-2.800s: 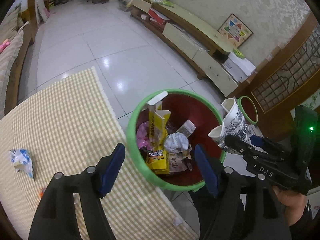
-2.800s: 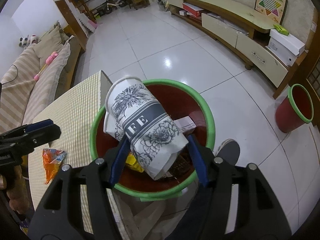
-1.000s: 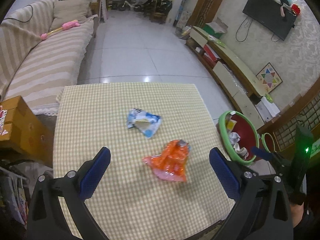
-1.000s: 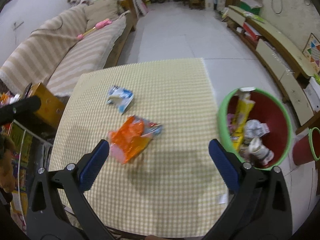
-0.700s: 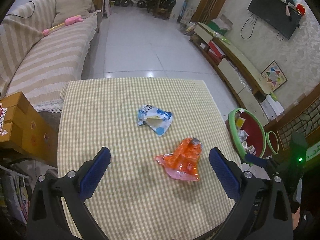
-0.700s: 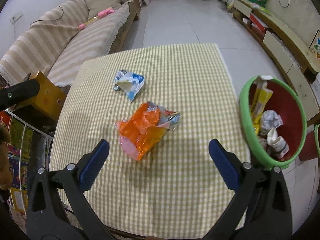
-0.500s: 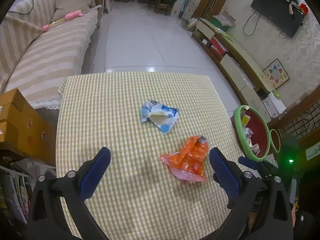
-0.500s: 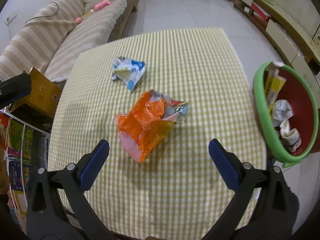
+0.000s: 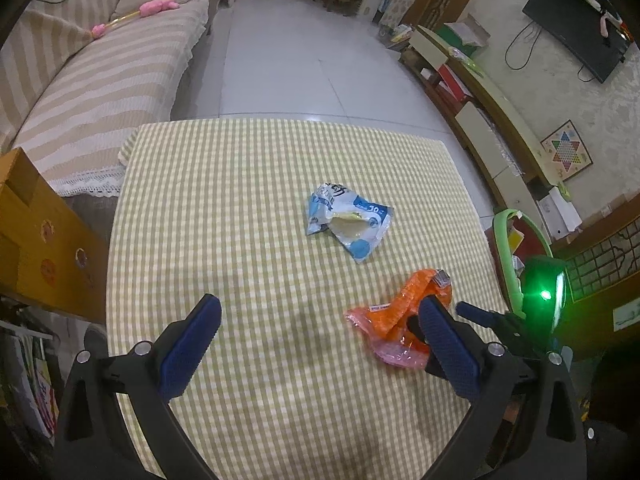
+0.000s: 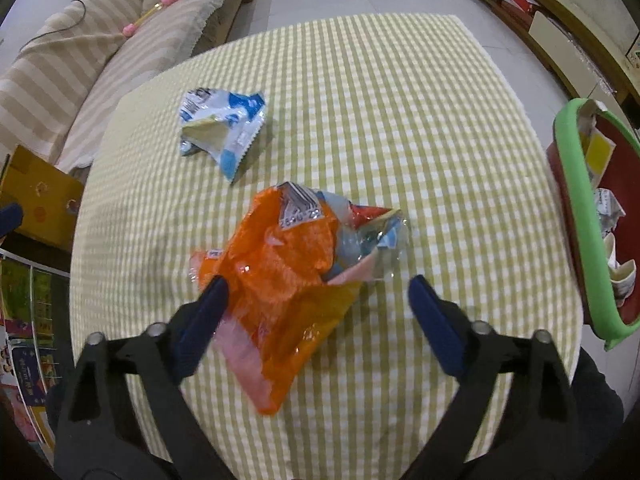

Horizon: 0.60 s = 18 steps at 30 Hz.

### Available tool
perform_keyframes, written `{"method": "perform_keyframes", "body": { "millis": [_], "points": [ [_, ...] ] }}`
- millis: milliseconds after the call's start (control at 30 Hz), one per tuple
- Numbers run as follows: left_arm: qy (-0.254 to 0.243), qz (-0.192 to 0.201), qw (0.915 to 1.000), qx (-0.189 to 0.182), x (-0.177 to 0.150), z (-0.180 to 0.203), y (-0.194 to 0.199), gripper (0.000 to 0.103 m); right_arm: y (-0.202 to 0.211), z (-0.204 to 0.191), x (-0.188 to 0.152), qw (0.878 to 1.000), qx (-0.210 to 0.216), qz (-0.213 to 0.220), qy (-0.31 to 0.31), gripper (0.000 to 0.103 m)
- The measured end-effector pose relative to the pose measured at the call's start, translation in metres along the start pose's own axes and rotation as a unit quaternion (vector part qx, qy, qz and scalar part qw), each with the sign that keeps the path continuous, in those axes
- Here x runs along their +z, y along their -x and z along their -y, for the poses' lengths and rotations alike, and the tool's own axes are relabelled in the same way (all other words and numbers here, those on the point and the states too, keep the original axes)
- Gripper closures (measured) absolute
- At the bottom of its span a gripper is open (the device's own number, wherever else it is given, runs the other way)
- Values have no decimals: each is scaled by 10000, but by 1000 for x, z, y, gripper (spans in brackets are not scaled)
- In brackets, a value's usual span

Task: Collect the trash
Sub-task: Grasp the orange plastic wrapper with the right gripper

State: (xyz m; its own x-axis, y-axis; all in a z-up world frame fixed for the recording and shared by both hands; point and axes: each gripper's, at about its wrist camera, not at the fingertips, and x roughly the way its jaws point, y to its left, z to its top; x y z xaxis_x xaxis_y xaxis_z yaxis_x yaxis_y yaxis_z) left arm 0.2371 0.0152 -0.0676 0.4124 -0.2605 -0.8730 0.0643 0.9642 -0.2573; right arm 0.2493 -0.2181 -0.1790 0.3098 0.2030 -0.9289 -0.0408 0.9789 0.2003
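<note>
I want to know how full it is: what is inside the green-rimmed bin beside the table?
The bin holds a yellow wrapper, crumpled paper and a patterned paper cup. Its rim hides the bottom.

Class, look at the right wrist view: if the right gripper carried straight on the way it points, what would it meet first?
Most likely the orange wrapper, which lies between the closing jaws of the right gripper; beneath it is the checked tablecloth. Depth is hard to judge.

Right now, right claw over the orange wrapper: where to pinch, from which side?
Pinch the bunched orange middle of the orange wrapper, coming straight down from above. It lies crumpled on the checked tablecloth, and the raised folds give purchase. The right claw already straddles it, jaws closing, pads not yet pressing.
</note>
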Motion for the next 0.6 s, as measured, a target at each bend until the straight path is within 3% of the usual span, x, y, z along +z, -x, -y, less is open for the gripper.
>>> {"method": "perform_keyframes", "body": {
  "millis": [133, 200, 600],
  "points": [
    [16, -43, 10000, -12, 0, 0, -4, 8, -7, -6, 1, 9999, 112, -37, 77, 33],
    [25, -51, 10000, -12, 0, -1, -6, 8, -4, -8, 0, 9997, 198, -27, 155, 46],
    [-121, -60, 9998, -108, 2, 24, -13, 8, 37, 29, -3, 9996, 62, 219, 182, 49]
  ]
}}
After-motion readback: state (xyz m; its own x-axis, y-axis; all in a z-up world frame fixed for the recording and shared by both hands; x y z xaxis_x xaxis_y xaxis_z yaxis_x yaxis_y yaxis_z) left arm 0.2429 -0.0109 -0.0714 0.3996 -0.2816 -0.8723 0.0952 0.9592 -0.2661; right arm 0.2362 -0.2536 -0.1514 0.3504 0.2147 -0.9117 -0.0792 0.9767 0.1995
